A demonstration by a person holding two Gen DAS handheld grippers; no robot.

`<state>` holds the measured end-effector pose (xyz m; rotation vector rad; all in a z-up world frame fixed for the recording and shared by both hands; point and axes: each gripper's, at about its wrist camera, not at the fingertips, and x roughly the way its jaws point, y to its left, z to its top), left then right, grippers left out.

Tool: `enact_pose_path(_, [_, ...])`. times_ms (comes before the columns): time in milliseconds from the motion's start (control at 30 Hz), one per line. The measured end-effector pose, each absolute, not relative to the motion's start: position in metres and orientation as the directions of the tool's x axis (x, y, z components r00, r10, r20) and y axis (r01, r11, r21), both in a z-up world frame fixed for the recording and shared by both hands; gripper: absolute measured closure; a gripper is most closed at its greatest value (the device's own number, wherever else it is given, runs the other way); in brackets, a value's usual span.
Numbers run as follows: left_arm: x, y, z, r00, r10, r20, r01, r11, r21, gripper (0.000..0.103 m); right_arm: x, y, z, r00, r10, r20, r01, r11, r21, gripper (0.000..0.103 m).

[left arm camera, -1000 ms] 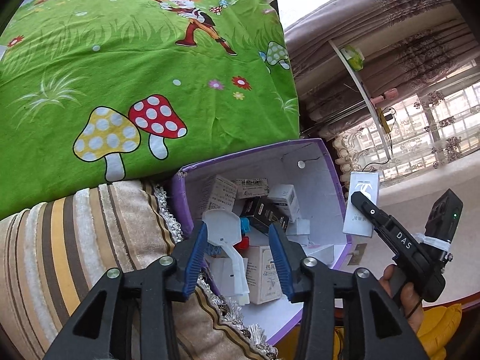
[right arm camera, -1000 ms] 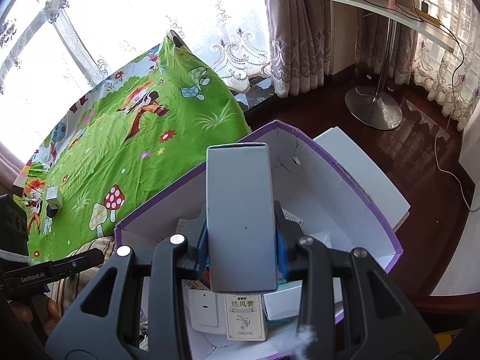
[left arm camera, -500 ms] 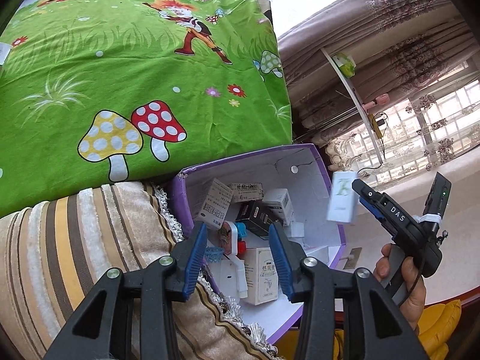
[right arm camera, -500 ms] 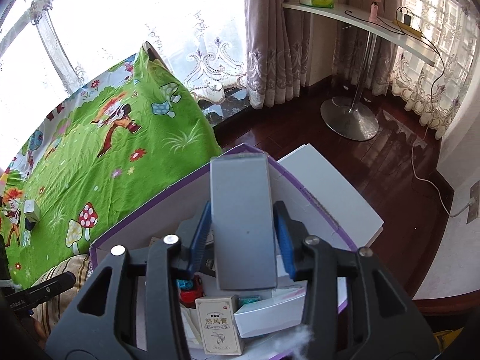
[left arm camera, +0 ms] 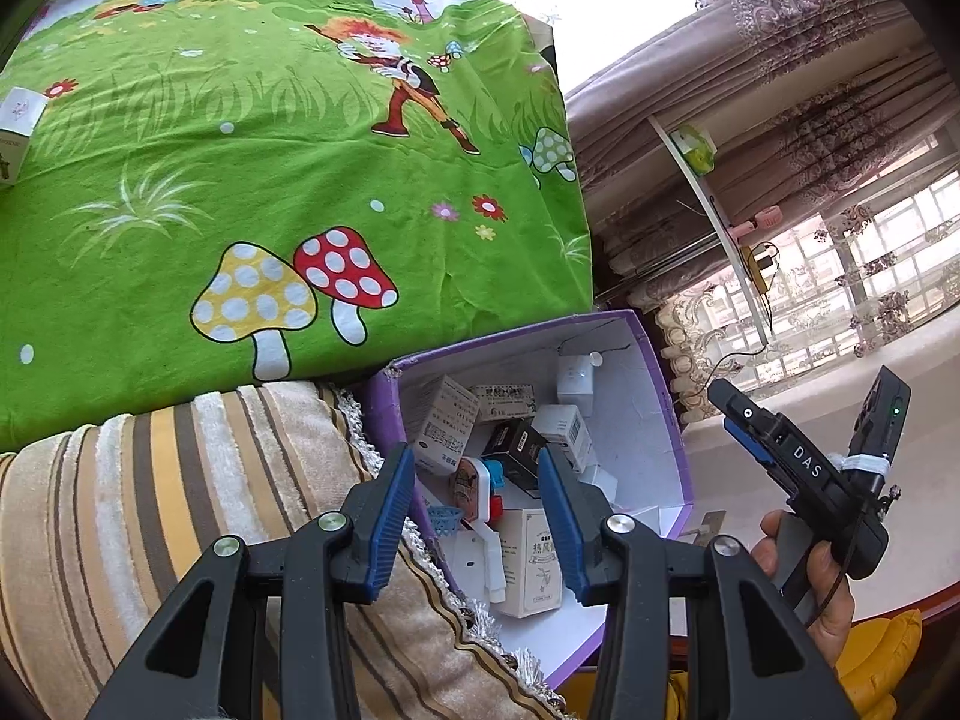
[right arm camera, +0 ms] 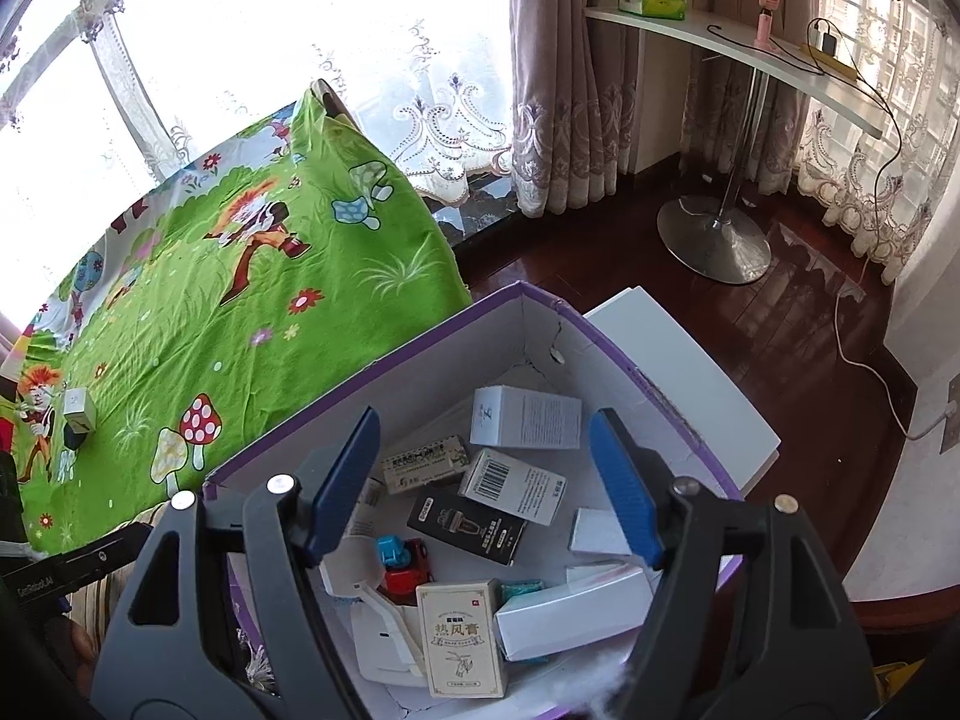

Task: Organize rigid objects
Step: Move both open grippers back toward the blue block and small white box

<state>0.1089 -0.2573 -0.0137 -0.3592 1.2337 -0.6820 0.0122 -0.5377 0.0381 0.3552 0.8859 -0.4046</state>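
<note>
A purple-walled cardboard box (right arm camera: 654, 396) (left arm camera: 669, 420) holds several small cartons and a red-and-blue toy. A white carton (right arm camera: 527, 417) lies at the box's far end; it also shows in the left wrist view (left arm camera: 575, 377). My right gripper (right arm camera: 486, 489) is open and empty above the box. It shows from the side in the left wrist view (left arm camera: 741, 420), to the right of the box. My left gripper (left arm camera: 477, 516) is open and empty over the box's near edge. A small white carton (right arm camera: 80, 408) (left arm camera: 15, 120) lies on the green mushroom-print bedspread (left arm camera: 240, 180).
A striped cushion (left arm camera: 120, 510) lies beside the box on the left. A white board (right arm camera: 690, 372) rests behind the box. A round-based side table (right arm camera: 714, 240) stands on dark wooden floor by the curtains, with a cable trailing to a wall socket.
My right gripper was shut on a grey-white carton above the box. It has opened, and the carton now lies inside the box at the far end. My left gripper stays open.
</note>
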Motion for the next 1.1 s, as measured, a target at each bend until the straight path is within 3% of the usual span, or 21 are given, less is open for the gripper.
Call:
enact_pose_path(567, [0.157, -0.142, -0.002, 0.363, -0.531, -0.765, 0.129, 0.842, -0.524, 0.058, 0.061, -0.446, 0.045, 0.579, -0.087, -0.811, 0.294, 0.95, 0.108, 0.024])
enact_pose_path(1100, [0.199, -0.03, -0.003, 0.454, -0.408, -0.792, -0.031, 0.881, -0.472, 0.057, 0.142, -0.307, 0.05, 0.564, 0.108, -0.819, -0.002, 0.992, 0.129, 0.023])
